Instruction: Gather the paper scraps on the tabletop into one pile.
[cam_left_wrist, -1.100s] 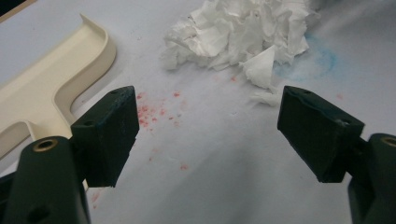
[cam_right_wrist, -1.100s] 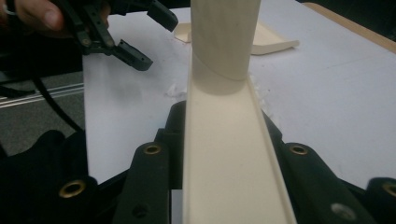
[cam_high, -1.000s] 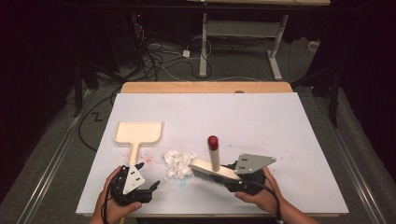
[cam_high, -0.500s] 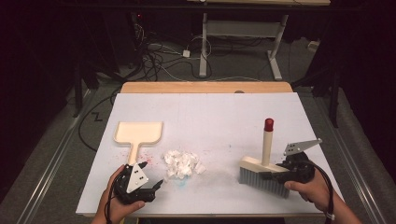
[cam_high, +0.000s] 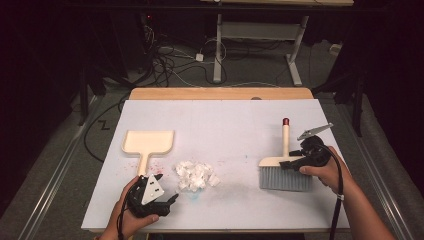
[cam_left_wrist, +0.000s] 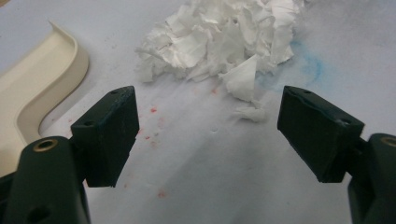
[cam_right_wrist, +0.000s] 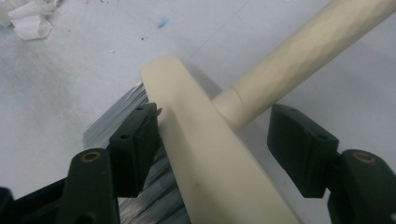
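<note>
Brush (cam_high: 285, 167) with a cream back, a red-tipped cream handle and grey bristles is seen lying on the white surface (cam_high: 225, 120), near its right edge and toward the near side. Its handle is pointed toward the far edge, and its bristles are turned toward the near edge. The right tool (cam_high: 300, 161) is held by a hand at the right end of the brush head. Its jaws have just been opening; in the right gripper view they are set apart on either side of the brush (cam_right_wrist: 205, 140). One pad is placed against the bristle side of the head, and the other is seen clear of the head, beside the foot of the handle.

A pile of torn white paper scraps (cam_high: 196, 175) is found near the middle of the near half of the surface, well apart from the brush. A cream dustpan (cam_high: 147, 145) is laid toward the left edge, with its handle pointed at the near edge. The left tool (cam_high: 162, 197) is held just beside that handle, close to the near edge, at the left of the scraps. In the left gripper view its jaws are spread wide with nothing between them, and the paper scraps (cam_left_wrist: 224, 42) are seen beyond the jaws.
</note>
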